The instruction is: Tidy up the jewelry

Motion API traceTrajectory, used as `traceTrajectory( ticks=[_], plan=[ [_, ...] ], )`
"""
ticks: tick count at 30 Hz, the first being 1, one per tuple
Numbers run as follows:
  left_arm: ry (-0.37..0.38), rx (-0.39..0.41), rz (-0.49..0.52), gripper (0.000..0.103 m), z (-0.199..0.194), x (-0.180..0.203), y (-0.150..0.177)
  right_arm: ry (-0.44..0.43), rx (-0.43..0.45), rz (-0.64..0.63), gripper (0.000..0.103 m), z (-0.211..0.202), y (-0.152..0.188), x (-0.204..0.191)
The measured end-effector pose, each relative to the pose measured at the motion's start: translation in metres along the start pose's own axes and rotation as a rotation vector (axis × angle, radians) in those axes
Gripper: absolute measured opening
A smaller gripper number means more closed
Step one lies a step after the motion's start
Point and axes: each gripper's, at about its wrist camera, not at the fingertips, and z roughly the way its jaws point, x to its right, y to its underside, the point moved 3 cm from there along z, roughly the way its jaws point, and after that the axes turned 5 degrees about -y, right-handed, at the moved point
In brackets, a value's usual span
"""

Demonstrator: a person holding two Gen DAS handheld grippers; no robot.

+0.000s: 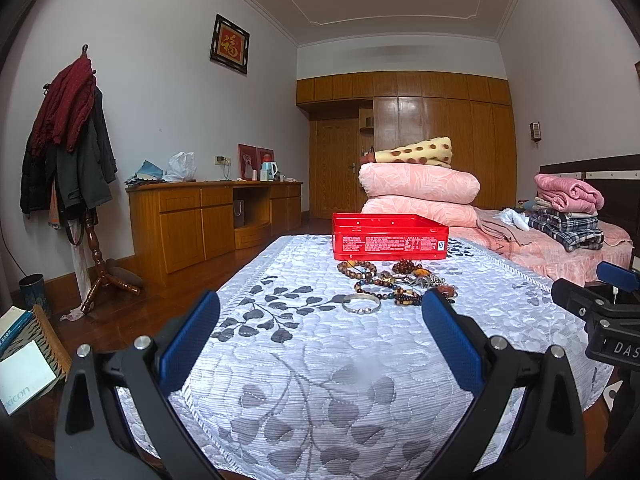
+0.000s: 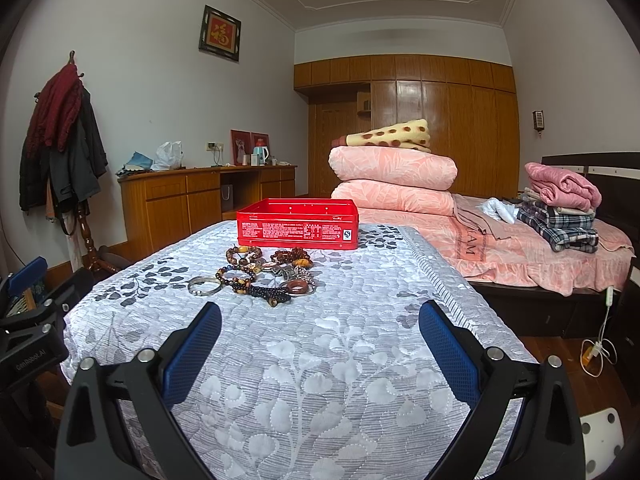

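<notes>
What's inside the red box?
Can't tell. The red box is open on top, but both cameras see only its side wall. The jewelry lies outside, in front of it.

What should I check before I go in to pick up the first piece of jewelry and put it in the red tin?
1. Left gripper jaws open and holding nothing: ok.
2. Right gripper jaws open and holding nothing: ok.
3. Red tin open on top, no lid on it: ok. Whether anything is already inside: cannot tell, its front wall hides the interior.
4. Silver bangle lying apart at the near left edge of the jewelry pile, easy first pick: ok.
5. Beaded bracelets in the pile free of one another: not ok, they overlap and look tangled.
6. Quilted cover between the jaws and the pile free of obstacles: ok.
</notes>
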Motion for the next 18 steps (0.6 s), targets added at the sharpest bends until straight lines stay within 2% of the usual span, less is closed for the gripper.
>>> traceTrajectory(
  ticks=[18],
  plan=[
    [0.003,-0.008,-0.003,0.098,0.0013,0.0003,-0.0005,0.000,-0.010,0.002,0.097,0.0043,-0.0002,0.0028]
  ],
)
